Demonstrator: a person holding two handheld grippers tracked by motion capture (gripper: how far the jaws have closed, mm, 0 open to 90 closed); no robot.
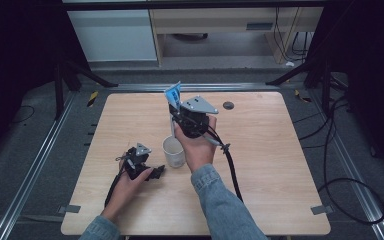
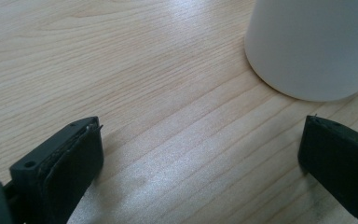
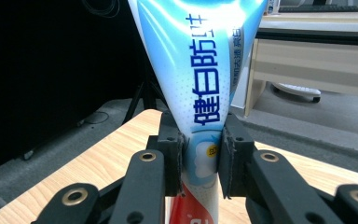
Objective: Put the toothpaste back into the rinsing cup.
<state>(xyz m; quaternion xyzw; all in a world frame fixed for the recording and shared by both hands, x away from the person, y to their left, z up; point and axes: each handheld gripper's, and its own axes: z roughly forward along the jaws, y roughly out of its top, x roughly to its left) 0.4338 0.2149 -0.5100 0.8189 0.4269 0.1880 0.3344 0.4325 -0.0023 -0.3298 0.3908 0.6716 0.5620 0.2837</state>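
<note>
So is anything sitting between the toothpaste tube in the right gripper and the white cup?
Nothing visible does. The right gripper holds the toothpaste tube upright just behind the white cup, whose mouth looks unobstructed.

Right gripper (image 1: 176, 102) holds tube (image 1: 173, 93) above cup (image 1: 174, 151).

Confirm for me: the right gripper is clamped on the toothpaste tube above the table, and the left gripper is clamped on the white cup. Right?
Not quite. The left gripper is open on the table beside the white cup, as the left gripper view shows. The right gripper is indeed clamped on the toothpaste tube.
</note>
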